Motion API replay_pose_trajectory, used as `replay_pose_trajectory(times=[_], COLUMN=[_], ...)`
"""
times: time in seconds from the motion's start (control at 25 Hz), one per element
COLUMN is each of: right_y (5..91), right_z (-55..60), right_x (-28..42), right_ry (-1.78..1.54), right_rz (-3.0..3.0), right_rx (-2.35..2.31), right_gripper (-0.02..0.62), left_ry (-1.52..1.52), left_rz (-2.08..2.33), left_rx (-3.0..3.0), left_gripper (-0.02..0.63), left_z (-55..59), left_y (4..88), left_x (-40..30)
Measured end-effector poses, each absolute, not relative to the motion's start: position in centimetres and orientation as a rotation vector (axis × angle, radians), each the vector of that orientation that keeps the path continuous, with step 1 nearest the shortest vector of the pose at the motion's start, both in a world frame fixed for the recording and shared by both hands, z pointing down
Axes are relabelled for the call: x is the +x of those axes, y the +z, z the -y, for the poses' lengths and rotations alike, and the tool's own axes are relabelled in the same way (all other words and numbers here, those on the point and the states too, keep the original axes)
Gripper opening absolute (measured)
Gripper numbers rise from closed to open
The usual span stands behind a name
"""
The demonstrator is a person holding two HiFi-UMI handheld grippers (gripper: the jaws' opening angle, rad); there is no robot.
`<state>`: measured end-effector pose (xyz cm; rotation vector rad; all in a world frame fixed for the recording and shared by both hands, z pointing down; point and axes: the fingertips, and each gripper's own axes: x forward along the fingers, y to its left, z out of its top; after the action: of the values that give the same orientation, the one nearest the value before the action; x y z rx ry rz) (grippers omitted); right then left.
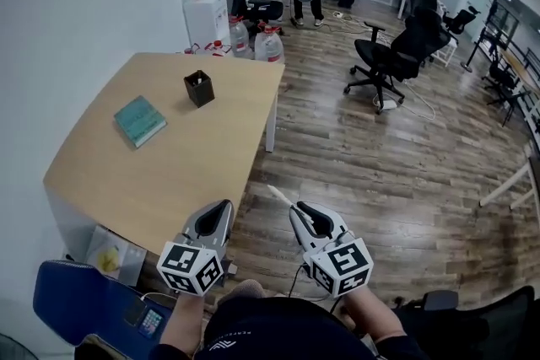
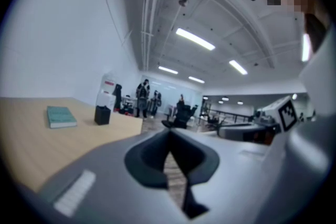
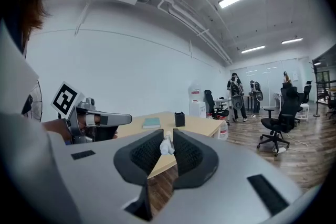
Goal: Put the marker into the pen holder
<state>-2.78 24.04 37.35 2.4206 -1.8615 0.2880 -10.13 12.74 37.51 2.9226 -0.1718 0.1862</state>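
The marker (image 3: 166,145) sits pinched between the jaws of your right gripper (image 1: 298,210), its pale tip poking forward past them, out over the wood floor (image 1: 380,164) just off the table's near corner. Your left gripper (image 2: 169,139) hangs beside it with its jaws brought together on nothing, over the near edge of the table (image 1: 160,181). The black pen holder (image 1: 199,88) stands upright towards the far end of that table, well apart from both grippers, with a teal book (image 1: 140,120) lying flat near it.
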Motion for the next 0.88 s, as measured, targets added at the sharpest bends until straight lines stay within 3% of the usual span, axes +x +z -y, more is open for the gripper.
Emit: replay_pose_trajectory(times=[0.88], right_y=[38.2], right_z=[-10.2], right_x=[10.1], right_ry=[0.326], right_rz=[1.987], right_rx=[2.276], right_gripper=[0.052], left_ry=[0.345], left_rz=[0.507], left_rx=[2.948], left_gripper=[0.003], left_z=[0.6], left_y=[40.1], left_x=[0.6])
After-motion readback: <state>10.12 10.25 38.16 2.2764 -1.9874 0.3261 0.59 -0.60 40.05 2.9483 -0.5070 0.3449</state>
